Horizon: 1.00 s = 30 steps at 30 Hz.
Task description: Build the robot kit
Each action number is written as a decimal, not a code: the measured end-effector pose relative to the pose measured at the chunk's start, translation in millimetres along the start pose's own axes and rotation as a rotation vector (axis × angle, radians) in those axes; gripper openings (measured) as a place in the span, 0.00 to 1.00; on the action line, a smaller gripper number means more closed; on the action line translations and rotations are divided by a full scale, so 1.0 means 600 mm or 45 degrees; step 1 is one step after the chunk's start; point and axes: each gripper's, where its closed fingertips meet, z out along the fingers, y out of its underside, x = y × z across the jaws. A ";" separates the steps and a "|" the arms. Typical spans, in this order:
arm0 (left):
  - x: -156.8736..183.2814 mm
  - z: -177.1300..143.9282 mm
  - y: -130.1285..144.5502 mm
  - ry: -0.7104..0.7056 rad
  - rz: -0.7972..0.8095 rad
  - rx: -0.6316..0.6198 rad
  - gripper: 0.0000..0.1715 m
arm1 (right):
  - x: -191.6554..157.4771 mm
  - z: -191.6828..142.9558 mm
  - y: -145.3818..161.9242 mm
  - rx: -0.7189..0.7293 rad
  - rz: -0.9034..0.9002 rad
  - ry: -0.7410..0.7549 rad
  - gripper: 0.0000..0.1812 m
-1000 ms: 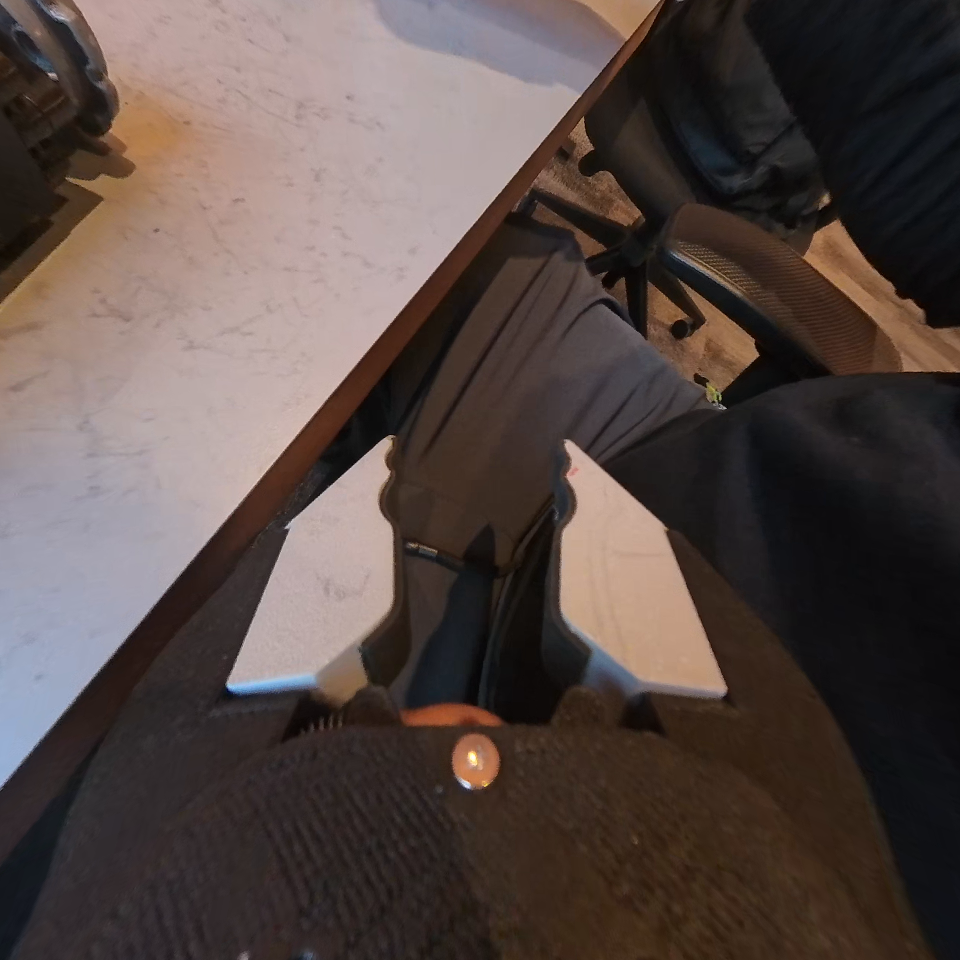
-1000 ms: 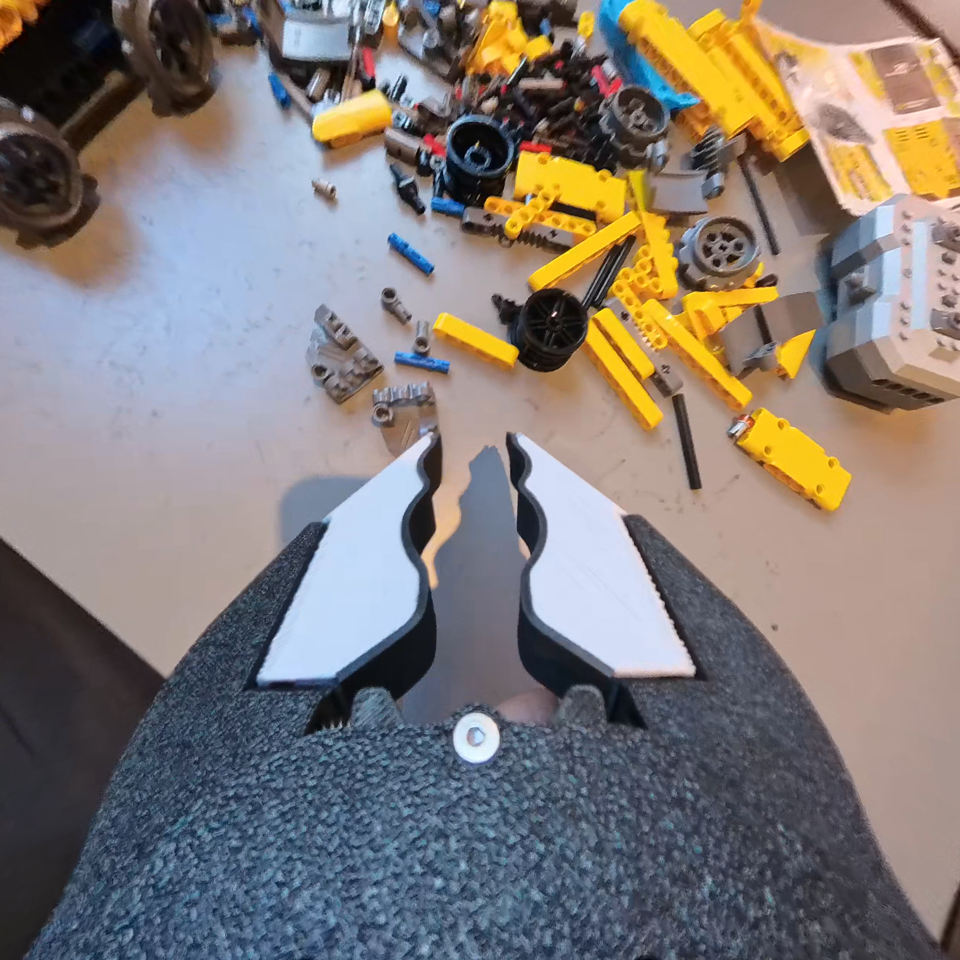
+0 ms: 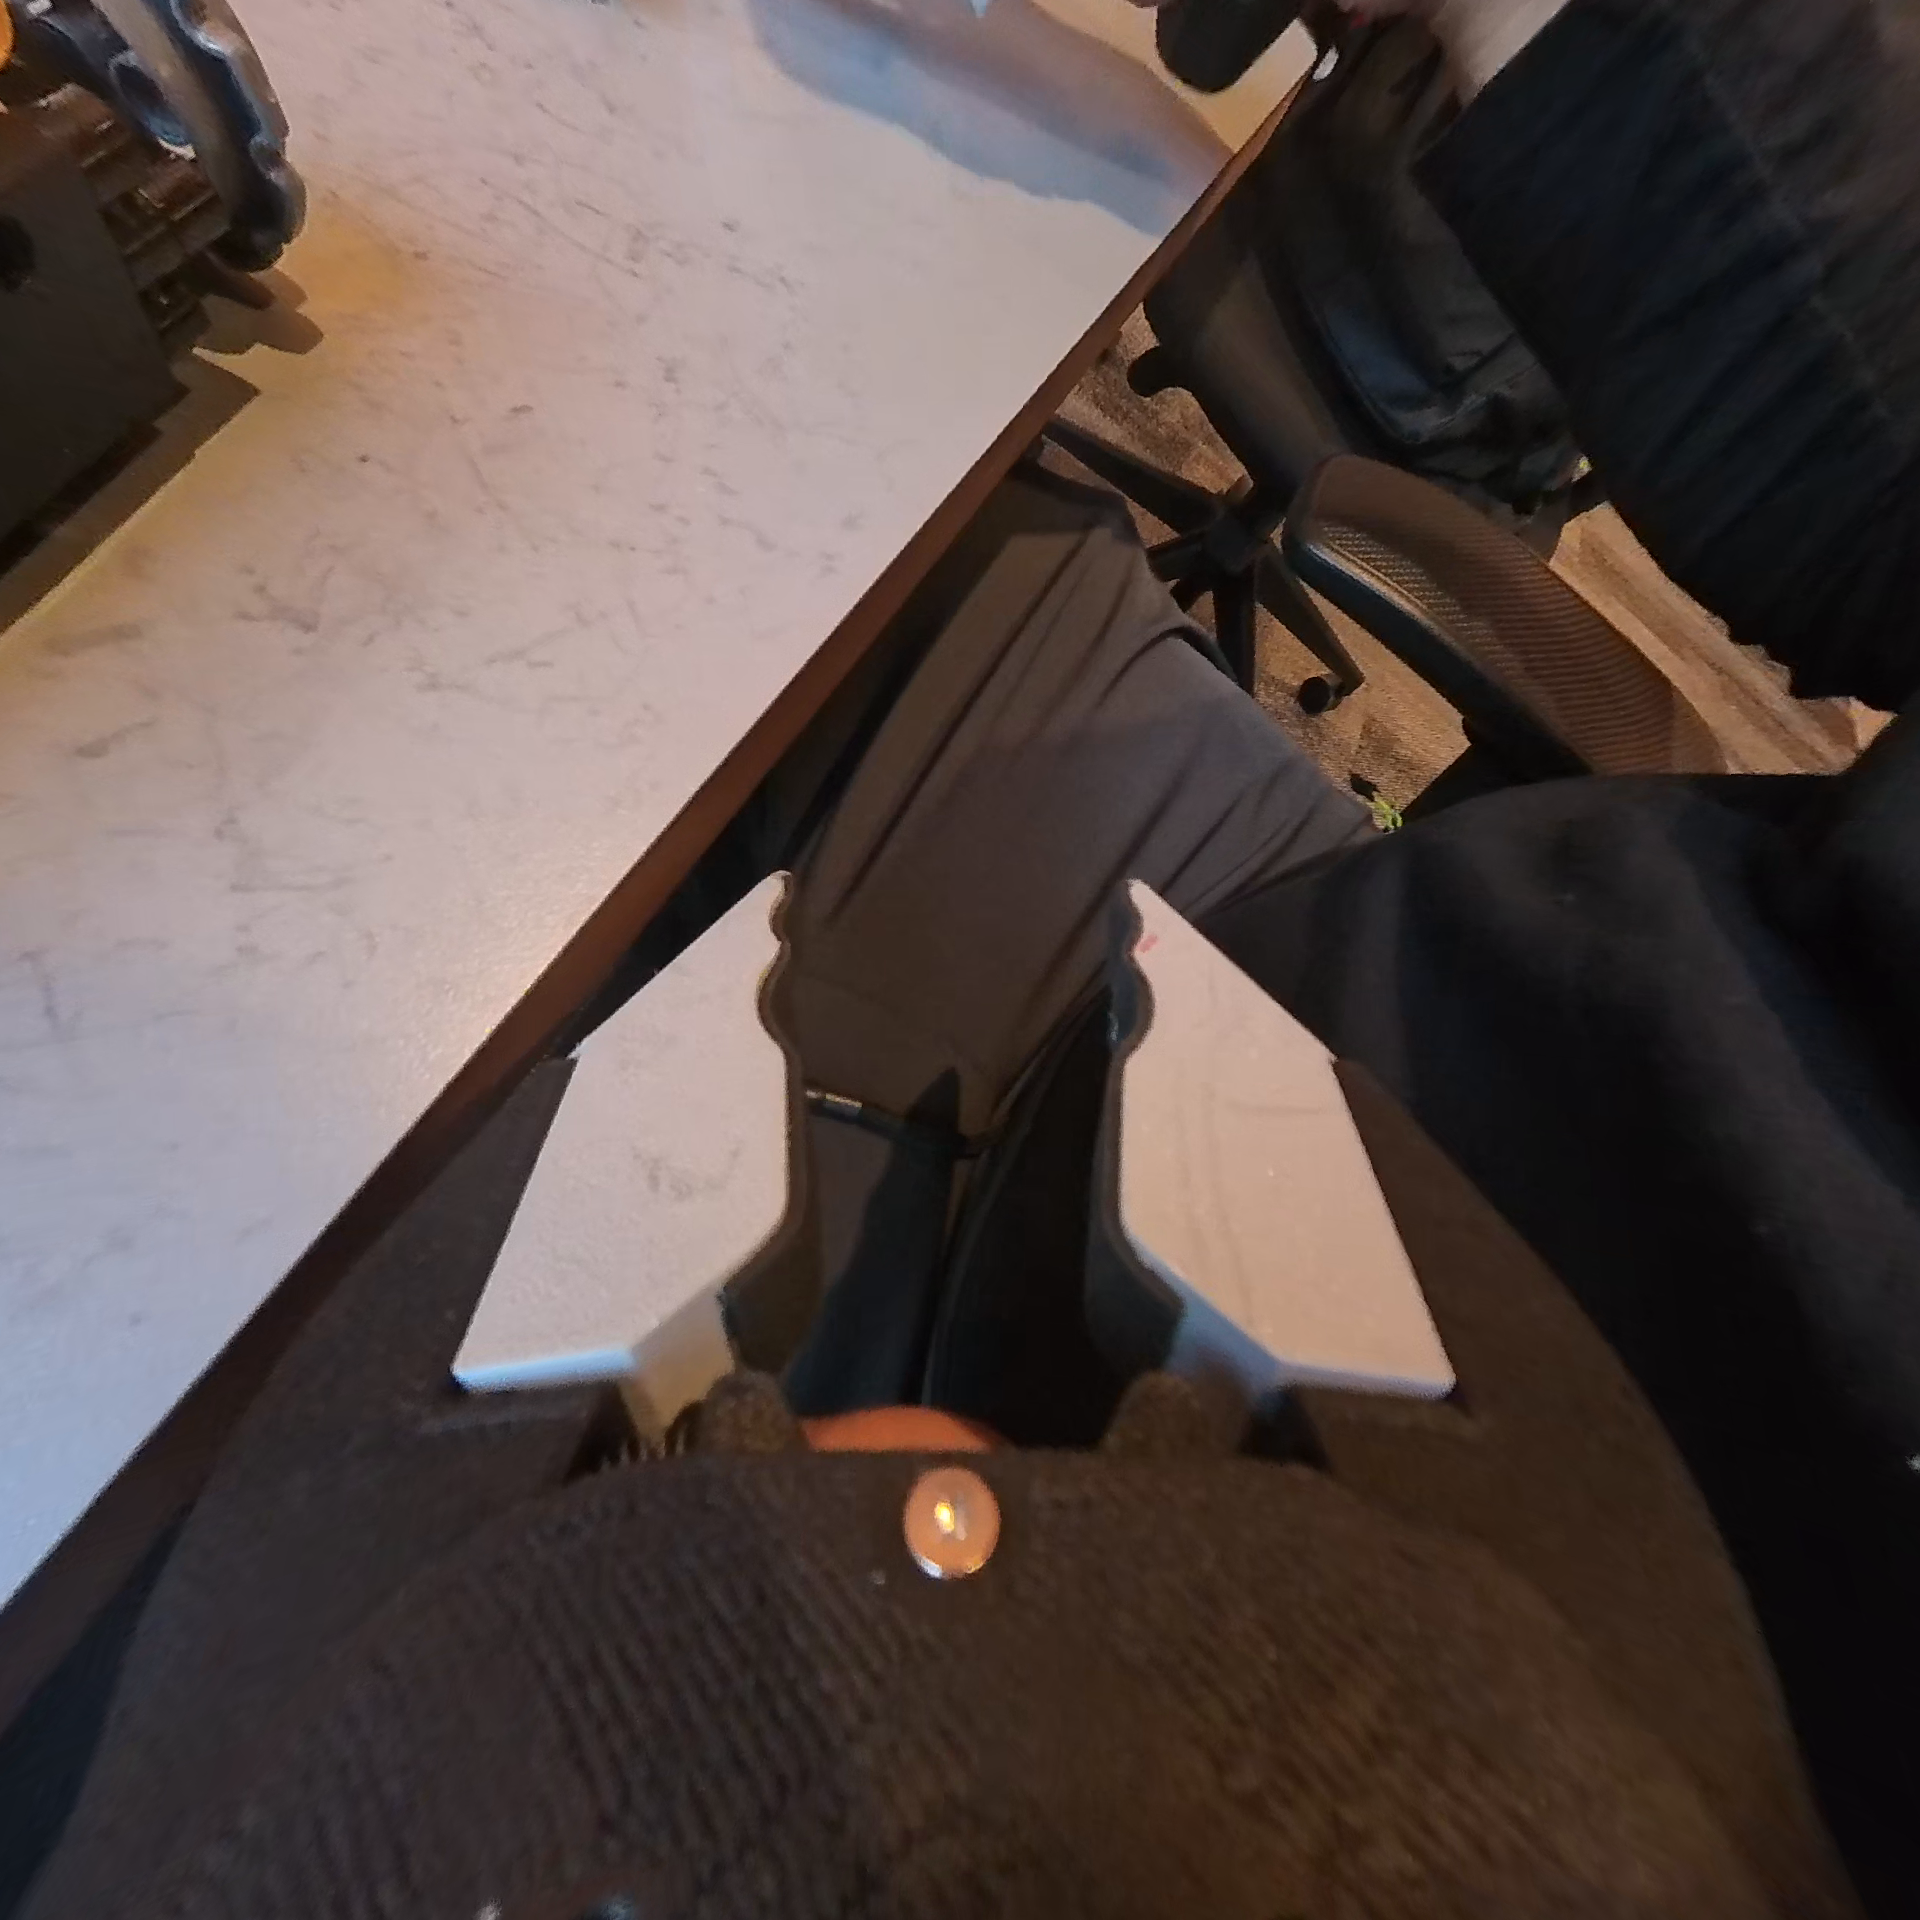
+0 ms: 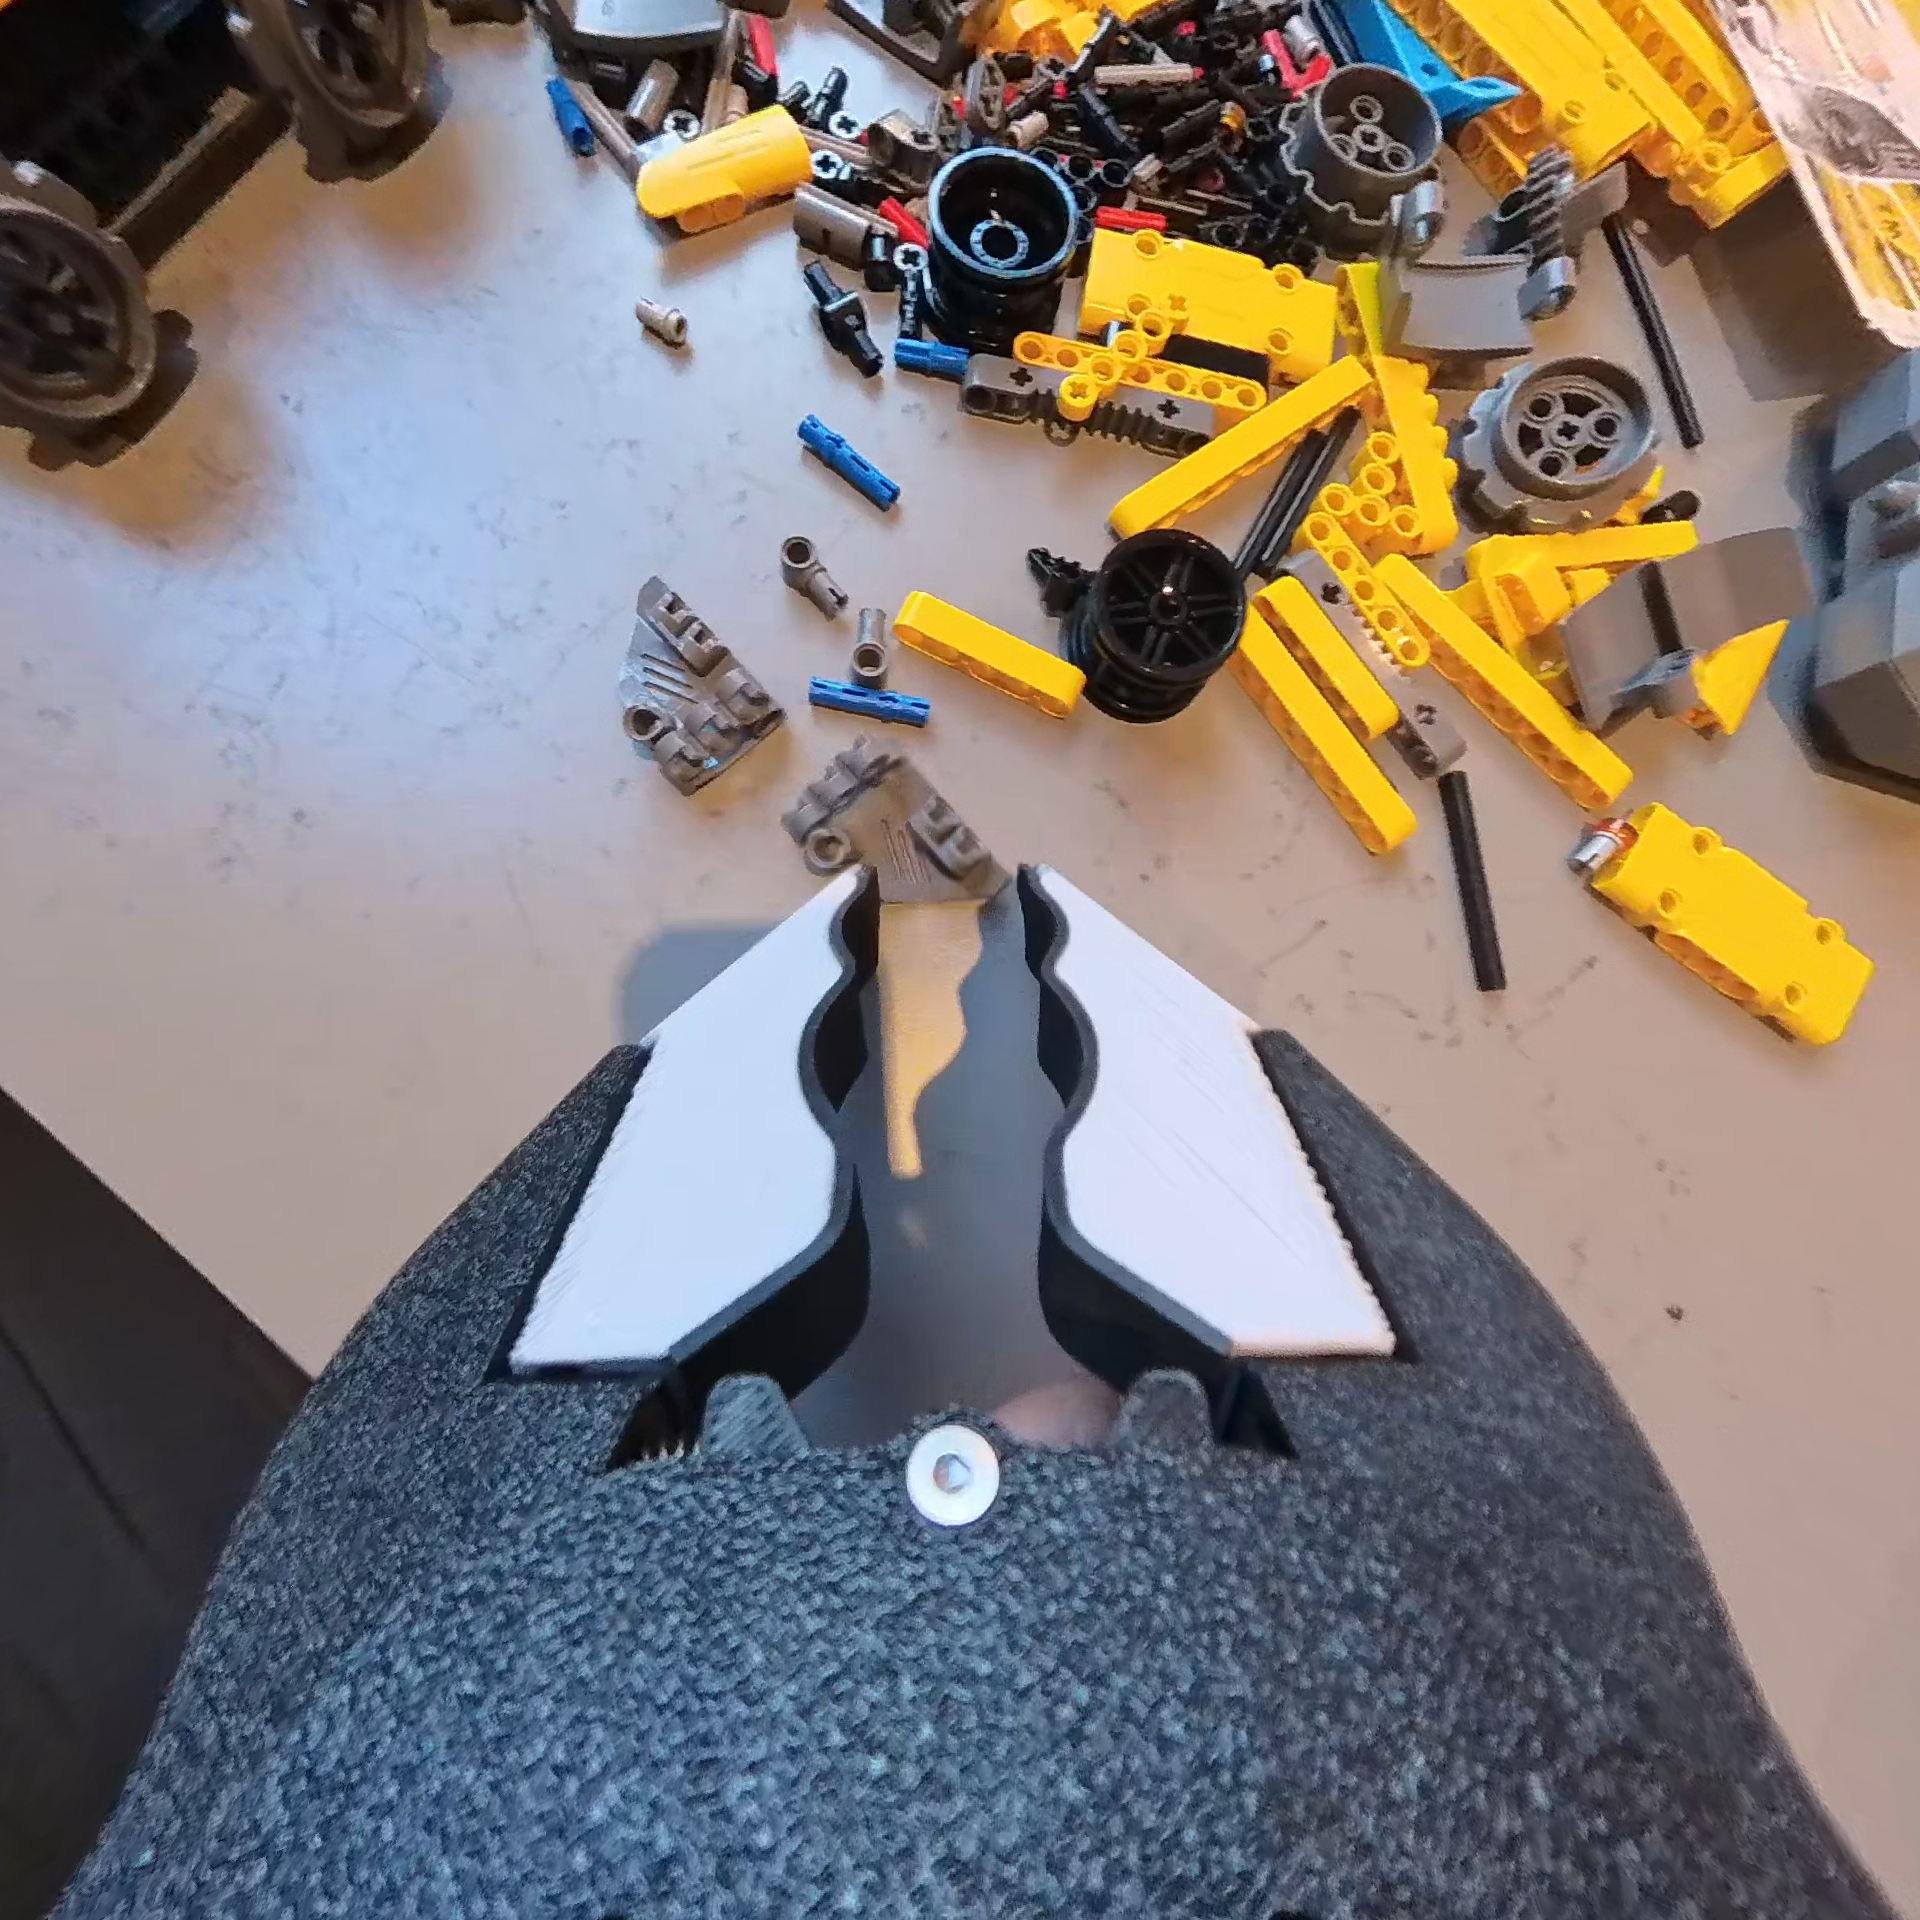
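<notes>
L wrist view: left gripper (image 3: 956, 904) held off the near edge of the table (image 3: 436, 540), jaws wide apart w/ nothing between them. Behind the gap is a person's grey-trousered leg (image 3: 1018, 748); black clothing (image 3: 1621, 1039) fills the right side. Office chair (image 3: 1455, 613) w/ castor base on the floor beyond. Part of a dark wheeled model (image 3: 156, 166) sits on the table at top left, well apart from the gripper. R wrist view: right gripper (image 4: 940, 878) low over the table (image 4: 312, 831), jaws apart; a small grey ribbed piece (image 4: 894, 821) lies at the fingertips, its near end just inside the gap. Cannot tell if either finger touches it; not clamped. A second, similar grey piece (image 4: 691, 707) lies near, up-left of the first. Short blue pin (image 4: 868, 701) and two small grey connectors (image 4: 868, 644) just beyond. Yellow beam (image 4: 987, 655) beside a black wheel (image 4: 1164, 623), right of the pins. Farther back: dense heap of yellow, black and grey parts (image 4: 1195, 229), incl. a black rim (image 4: 997, 239). Yellow block w/ metal end (image 4: 1725, 925) lies alone at right; black axle (image 4: 1470, 883) just left of it. Grey studded unit (image 4: 1870, 623) at right edge, printed sheet (image 4: 1839, 156) top right, dark wheeled model (image 4: 125, 208) top left.
</notes>
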 end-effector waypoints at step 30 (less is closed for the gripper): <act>-0.001 0.000 0.001 -0.005 0.002 -0.003 0.34 | -0.039 -0.016 -0.022 -0.007 -0.044 -0.174 0.14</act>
